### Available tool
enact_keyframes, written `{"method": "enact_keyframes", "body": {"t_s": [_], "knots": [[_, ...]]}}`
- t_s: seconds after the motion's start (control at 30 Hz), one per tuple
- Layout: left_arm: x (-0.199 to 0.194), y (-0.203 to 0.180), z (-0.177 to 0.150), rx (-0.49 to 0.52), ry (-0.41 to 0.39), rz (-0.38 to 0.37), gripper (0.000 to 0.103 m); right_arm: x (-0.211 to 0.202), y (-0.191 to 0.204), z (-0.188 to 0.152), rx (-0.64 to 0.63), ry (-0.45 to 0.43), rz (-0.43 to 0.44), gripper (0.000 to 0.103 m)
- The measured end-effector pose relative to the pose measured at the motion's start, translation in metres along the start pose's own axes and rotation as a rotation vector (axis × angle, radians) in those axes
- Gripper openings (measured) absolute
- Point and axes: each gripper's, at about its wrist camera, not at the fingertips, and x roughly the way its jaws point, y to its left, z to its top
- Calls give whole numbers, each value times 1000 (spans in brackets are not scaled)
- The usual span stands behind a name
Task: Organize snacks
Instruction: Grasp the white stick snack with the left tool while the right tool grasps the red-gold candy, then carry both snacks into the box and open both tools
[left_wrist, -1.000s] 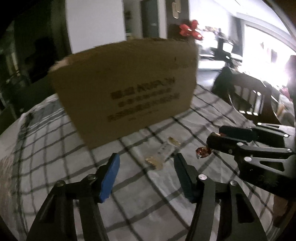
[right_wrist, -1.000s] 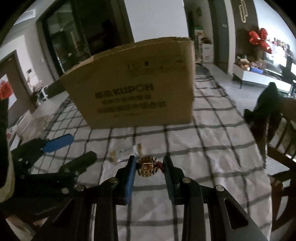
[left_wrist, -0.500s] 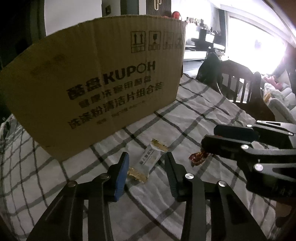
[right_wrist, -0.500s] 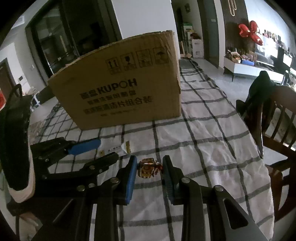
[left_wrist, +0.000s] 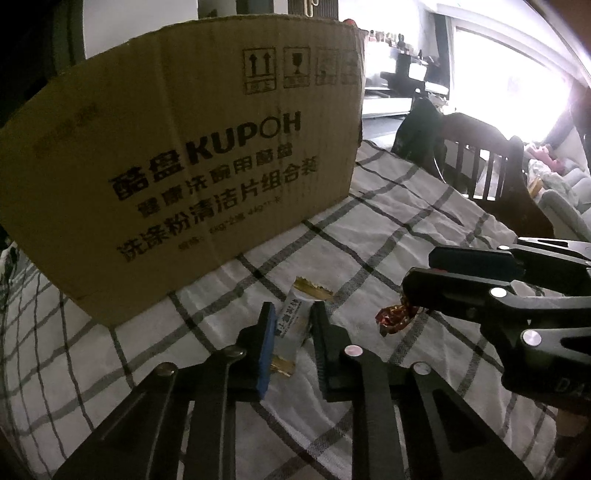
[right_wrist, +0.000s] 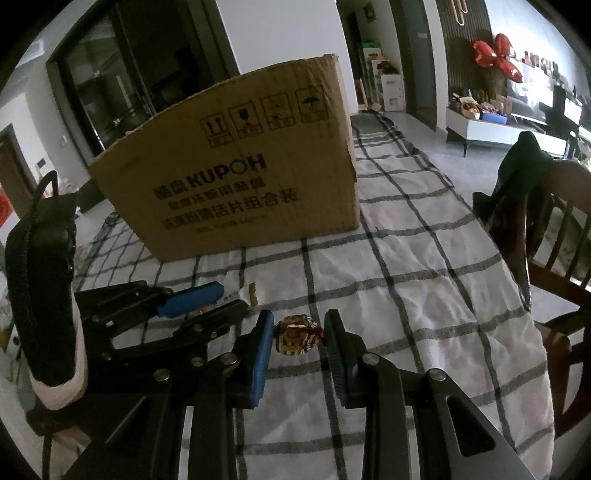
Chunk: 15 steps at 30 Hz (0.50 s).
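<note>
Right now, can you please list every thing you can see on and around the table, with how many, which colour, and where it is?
cardboard box: 1, brown with black print, standing at the back of the table.
snack bar: 1, white wrapper with gold ends, lying in front of the box, between the left gripper's fingers.
wrapped candy: 1, red-brown and gold foil, on the cloth between the right gripper's fingers.
tablecloth: 1, white with dark check lines, covering the table.
wooden chair: 1, brown, at the right edge of the table, a dark garment on its back.
left gripper: 1, black with a blue pad, closing around the snack bar.
right gripper: 1, black with a blue pad, around the candy, small gaps visible.
</note>
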Motion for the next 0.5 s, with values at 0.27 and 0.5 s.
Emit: {"method": "enact_keyframes", "body": {"t_s": [0.27, 0.5], "knots": [[-30, 5, 5, -81, -62, 29, 20, -10, 2, 4, -9, -24, 19, 30], [-78, 9, 21, -144, -163, 80, 20, -38, 7, 19, -27, -92, 47, 30]]}}
